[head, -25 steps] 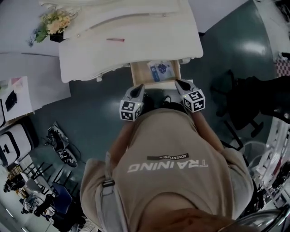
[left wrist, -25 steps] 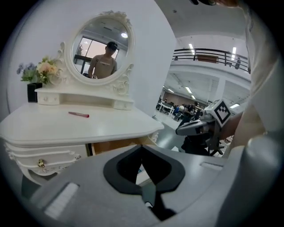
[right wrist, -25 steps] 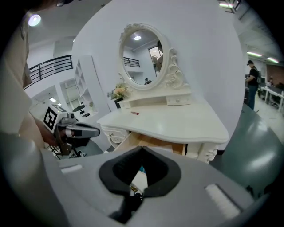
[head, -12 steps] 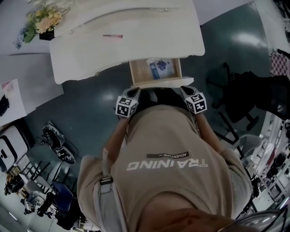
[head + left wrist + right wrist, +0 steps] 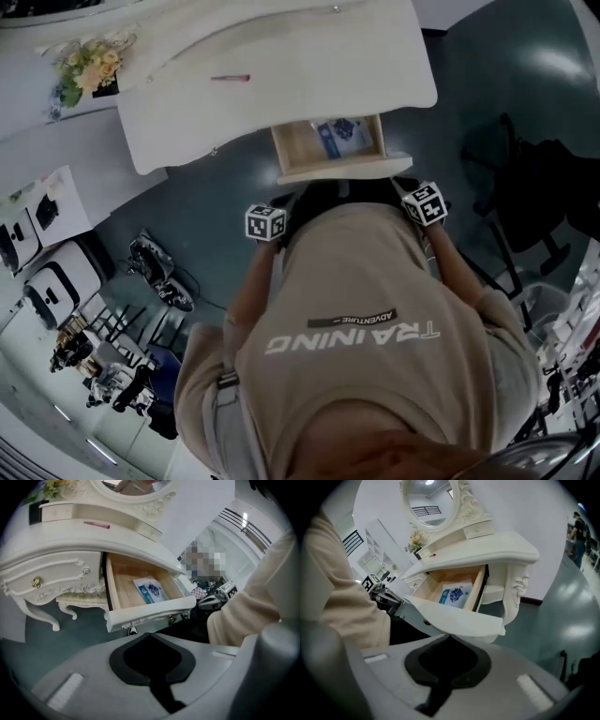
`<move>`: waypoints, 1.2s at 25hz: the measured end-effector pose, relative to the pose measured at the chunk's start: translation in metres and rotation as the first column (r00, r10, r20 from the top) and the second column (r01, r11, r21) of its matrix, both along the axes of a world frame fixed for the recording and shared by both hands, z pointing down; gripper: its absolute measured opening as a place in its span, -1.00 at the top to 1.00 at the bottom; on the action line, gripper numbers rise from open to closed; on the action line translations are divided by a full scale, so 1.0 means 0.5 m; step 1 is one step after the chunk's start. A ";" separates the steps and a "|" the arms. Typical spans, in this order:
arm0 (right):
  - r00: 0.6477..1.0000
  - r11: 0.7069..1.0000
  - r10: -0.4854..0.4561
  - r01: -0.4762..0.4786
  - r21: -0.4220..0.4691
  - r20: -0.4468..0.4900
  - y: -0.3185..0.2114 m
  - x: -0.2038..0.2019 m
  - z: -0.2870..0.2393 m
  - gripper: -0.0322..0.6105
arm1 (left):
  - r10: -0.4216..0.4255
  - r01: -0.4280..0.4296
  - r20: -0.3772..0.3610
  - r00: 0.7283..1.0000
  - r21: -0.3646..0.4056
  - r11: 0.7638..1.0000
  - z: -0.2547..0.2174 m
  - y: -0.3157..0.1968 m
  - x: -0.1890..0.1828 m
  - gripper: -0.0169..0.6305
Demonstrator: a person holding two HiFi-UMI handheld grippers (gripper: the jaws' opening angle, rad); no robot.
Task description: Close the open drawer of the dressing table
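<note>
Beige shirt (image 5: 366,300) fills the nearest part of the head view, and my two tongs poke out on either side of it. Left tongs (image 5: 150,634) are clenched, tips pressed together with nothing between them. Right tongs (image 5: 450,637) are clenched the same way, and also empty. Each points at the drawer (image 5: 328,155), the left one toward its left front corner and the right one toward its right front corner. Both are near the white drawer front, and from the head view they look apart from it.

That drawer stands pulled well out from under the front edge of the dressing table (image 5: 281,75), right of the table's middle. Its inside is pale wood, and a blue and white packet (image 5: 339,134) lies flat on its floor toward the right side. Small brass knobs hang under the drawer front.

Farther on, a thin red stick (image 5: 230,78) lies on the white table top, left of the middle and toward the back edge. Flowers (image 5: 84,66) in a dark pot stand by the far left corner of the top. An oval mirror (image 5: 431,501) in a carved white frame rises from the back edge
</note>
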State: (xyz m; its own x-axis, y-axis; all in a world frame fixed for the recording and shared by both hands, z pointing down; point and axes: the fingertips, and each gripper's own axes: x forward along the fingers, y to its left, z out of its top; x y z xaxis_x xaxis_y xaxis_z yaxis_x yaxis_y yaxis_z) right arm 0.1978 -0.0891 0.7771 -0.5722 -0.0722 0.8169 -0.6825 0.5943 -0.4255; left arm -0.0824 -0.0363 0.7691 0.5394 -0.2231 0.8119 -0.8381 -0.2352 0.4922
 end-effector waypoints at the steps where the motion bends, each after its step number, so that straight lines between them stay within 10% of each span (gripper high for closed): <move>1: 1.000 1.000 -0.001 0.001 -0.024 0.009 -0.001 0.007 0.012 0.89 | -0.042 0.042 0.001 0.999 -0.013 0.999 0.008 -0.002 0.001 0.95; 6: 1.000 0.997 -0.003 0.005 -0.076 0.028 -0.028 0.015 0.048 0.89 | -0.165 0.164 -0.025 0.986 -0.025 0.986 0.049 -0.039 0.014 0.94; 17: 0.993 0.991 0.036 -0.022 -0.129 0.108 -0.034 0.028 0.048 0.89 | -0.034 0.034 0.000 0.999 -0.001 0.999 0.076 -0.066 0.017 0.94; 30: 0.996 0.993 -0.085 0.087 -0.082 0.030 -0.106 -0.023 0.043 0.89 | -0.162 0.162 0.003 0.987 0.036 0.986 0.068 -0.143 -0.057 0.94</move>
State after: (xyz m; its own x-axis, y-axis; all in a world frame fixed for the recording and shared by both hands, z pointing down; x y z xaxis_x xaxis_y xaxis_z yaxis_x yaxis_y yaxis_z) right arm 0.1862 -0.1421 0.7987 -0.5946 0.0455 0.8027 -0.6184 0.6122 -0.4928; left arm -0.1110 -0.1077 0.8031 0.4891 -0.3360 0.8049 -0.8694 -0.1131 0.4811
